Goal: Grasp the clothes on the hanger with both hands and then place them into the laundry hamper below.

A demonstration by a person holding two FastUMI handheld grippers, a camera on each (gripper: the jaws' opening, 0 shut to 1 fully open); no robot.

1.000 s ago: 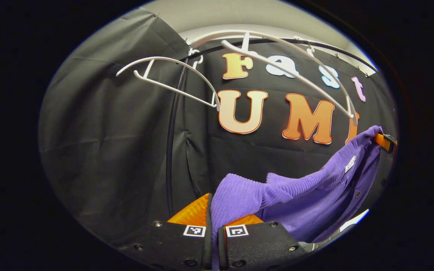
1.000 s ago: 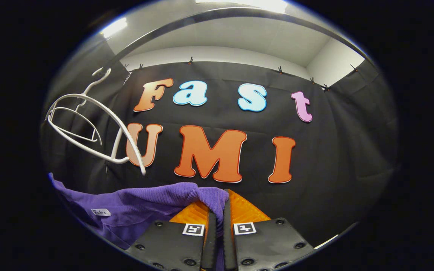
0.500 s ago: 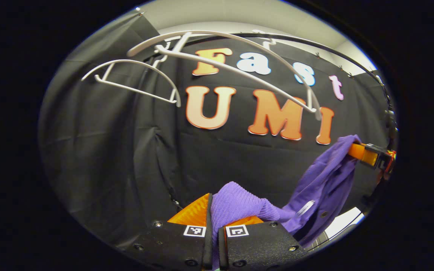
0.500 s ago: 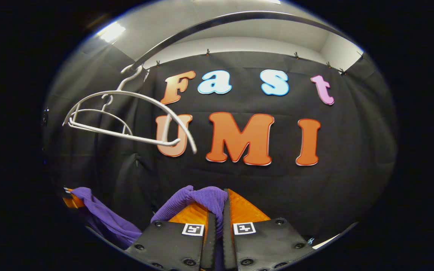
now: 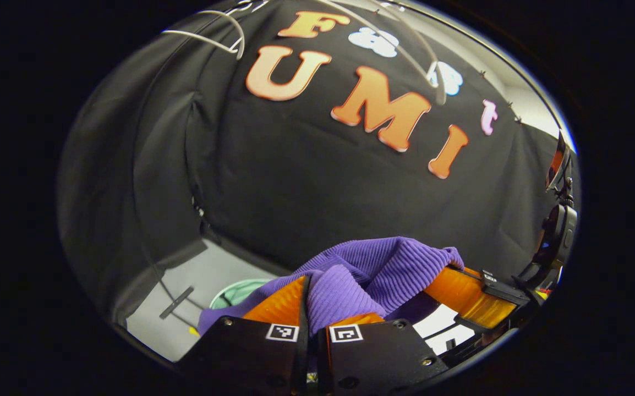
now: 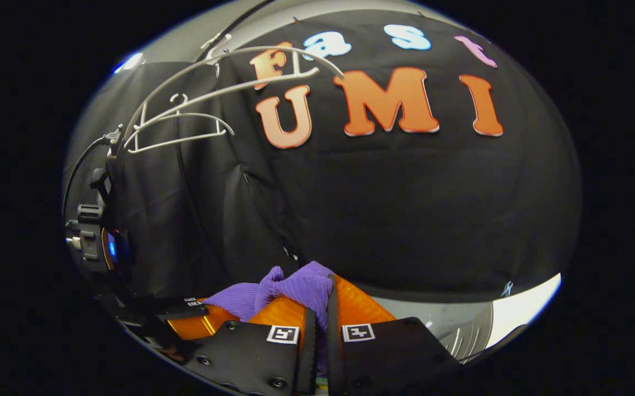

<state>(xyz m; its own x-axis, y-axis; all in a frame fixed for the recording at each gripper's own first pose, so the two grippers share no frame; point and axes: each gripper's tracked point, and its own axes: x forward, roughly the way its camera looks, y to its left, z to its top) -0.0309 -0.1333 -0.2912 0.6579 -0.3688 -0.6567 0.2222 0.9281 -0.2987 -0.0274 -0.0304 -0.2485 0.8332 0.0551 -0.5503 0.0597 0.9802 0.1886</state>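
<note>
Black cloth wall (image 5: 306, 181) behind, white hangers (image 6: 185, 118) bare above the purple garment (image 5: 372, 269), left gripper (image 5: 313, 300) and right gripper (image 6: 317, 297) both pinching it, green hamper (image 5: 237, 291) just below.

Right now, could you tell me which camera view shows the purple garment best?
The left gripper view: the purple garment spreads as a ribbed bunch between the left tongs and the right tongs. The right gripper view shows a smaller bunch of it pinched in the right tongs.
</note>
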